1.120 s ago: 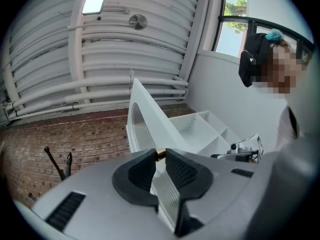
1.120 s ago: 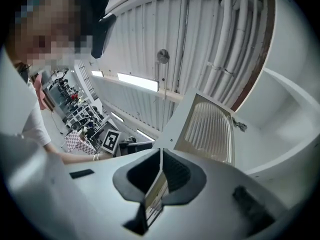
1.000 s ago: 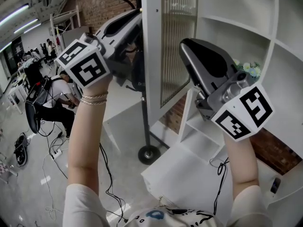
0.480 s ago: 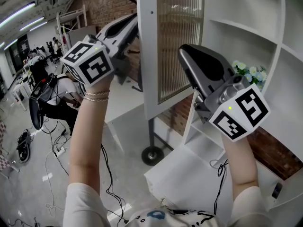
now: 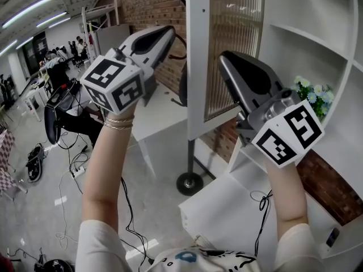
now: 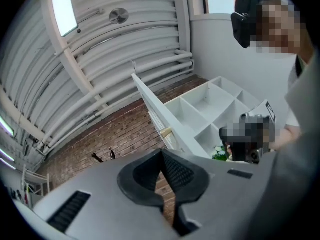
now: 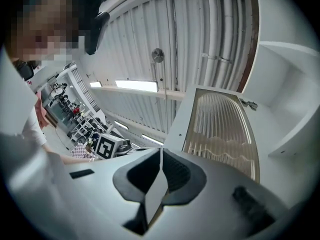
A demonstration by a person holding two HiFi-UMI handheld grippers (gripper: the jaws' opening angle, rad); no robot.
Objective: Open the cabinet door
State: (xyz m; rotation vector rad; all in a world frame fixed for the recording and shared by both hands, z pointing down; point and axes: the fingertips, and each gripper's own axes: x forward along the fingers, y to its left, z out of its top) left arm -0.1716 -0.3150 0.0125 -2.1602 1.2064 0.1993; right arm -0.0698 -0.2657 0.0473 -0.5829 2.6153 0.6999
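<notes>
The white cabinet door (image 5: 197, 67) with its ribbed glass panel (image 5: 232, 44) stands swung out from the open shelves (image 5: 306, 38). My left gripper (image 5: 164, 35) is raised left of the door's free edge, apart from it, shut with nothing between its jaws. My right gripper (image 5: 227, 58) is held up in front of the glass panel, its pads together and empty. In the left gripper view the shut left gripper (image 6: 161, 156) points up at the door's edge (image 6: 165, 124) and a small pale handle (image 6: 166, 132). The right gripper (image 7: 161, 156) looks at the door (image 7: 220, 129).
Artificial flowers (image 5: 311, 95) sit on a shelf by my right hand. A black stand with a round base (image 5: 189, 183) and a white table (image 5: 156, 115) are behind the door. Cables (image 5: 65, 177) trail on the floor at left; people sit at the far back.
My left gripper has come away from the door's edge, sinking a little, and its jaws have closed. The right gripper shifted only slightly.
</notes>
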